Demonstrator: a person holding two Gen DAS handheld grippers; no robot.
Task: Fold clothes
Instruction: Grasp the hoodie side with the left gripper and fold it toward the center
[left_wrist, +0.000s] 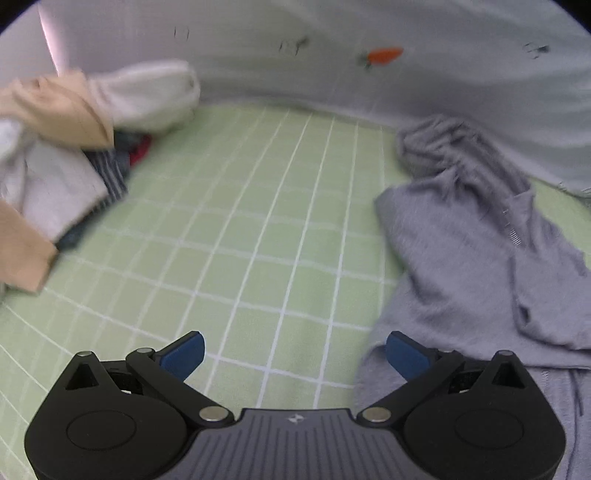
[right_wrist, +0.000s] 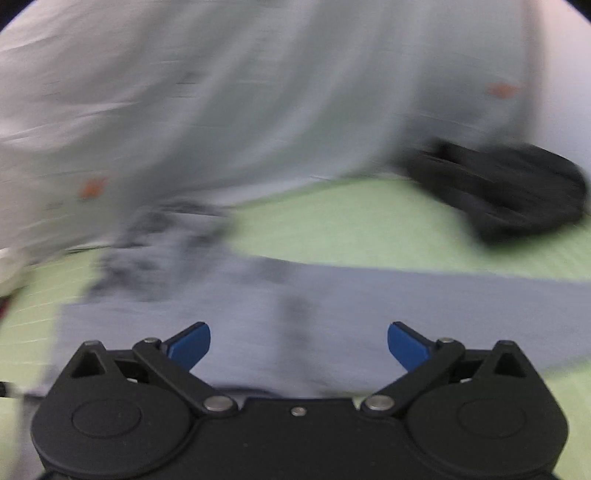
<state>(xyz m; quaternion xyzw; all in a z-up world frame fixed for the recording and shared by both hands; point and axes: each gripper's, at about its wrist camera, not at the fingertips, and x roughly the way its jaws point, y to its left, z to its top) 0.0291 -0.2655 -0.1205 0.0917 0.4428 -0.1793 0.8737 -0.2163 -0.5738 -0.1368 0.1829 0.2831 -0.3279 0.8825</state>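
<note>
A heap of clothes (left_wrist: 66, 147) lies on the bed sheet (left_wrist: 258, 221) at the left, the crumpled garment (left_wrist: 472, 240) at the right, the blanket (left_wrist: 332, 55) behind both.

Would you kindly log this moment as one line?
left hand-held gripper: open, empty | right hand-held gripper: open, empty | crumpled grey cotton garment: unfolded on green checked sheet

Grey garment (left_wrist: 480, 251) rumpled, spread on green checked sheet (left_wrist: 258, 229)
</note>
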